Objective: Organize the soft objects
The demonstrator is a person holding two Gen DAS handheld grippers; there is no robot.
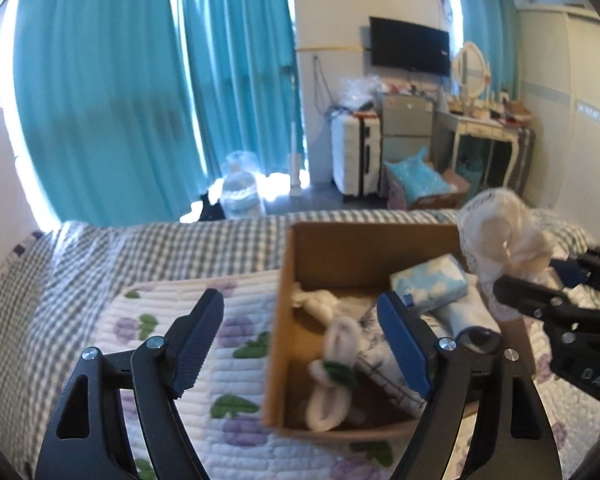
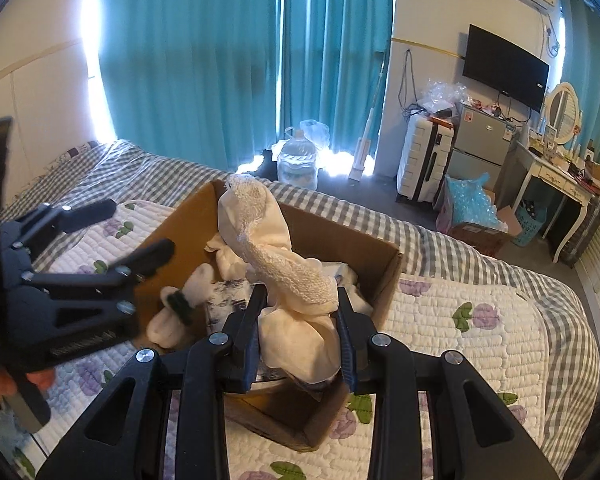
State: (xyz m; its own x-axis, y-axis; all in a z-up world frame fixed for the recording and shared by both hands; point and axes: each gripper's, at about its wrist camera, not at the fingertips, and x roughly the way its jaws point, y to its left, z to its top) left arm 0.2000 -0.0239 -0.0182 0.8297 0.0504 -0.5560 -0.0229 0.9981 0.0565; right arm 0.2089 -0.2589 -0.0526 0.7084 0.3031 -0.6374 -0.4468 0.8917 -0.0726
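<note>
An open cardboard box (image 1: 284, 292) (image 2: 384, 280) sits on the quilted floral bed cover. Inside lie white slippers with a green band (image 1: 332, 376) (image 2: 176, 312), a blue cloud-print tissue pack (image 1: 430, 280), a blue-and-white patterned cloth (image 1: 380, 356) and other white soft items. My right gripper (image 2: 302, 322) (image 1: 540, 280) is shut on a cream lace-edged cloth (image 2: 276, 264) (image 1: 500, 232) and holds it above the box. My left gripper (image 1: 300, 344) (image 2: 136, 232) is open and empty, at the box's left side.
The floral quilt (image 2: 480, 340) lies over a grey checked bedspread (image 1: 100, 256). Beyond the bed are teal curtains, a water jug (image 2: 298, 164), a white suitcase (image 2: 422, 156), a small fridge, a dressing table (image 2: 560, 176) and a wall TV.
</note>
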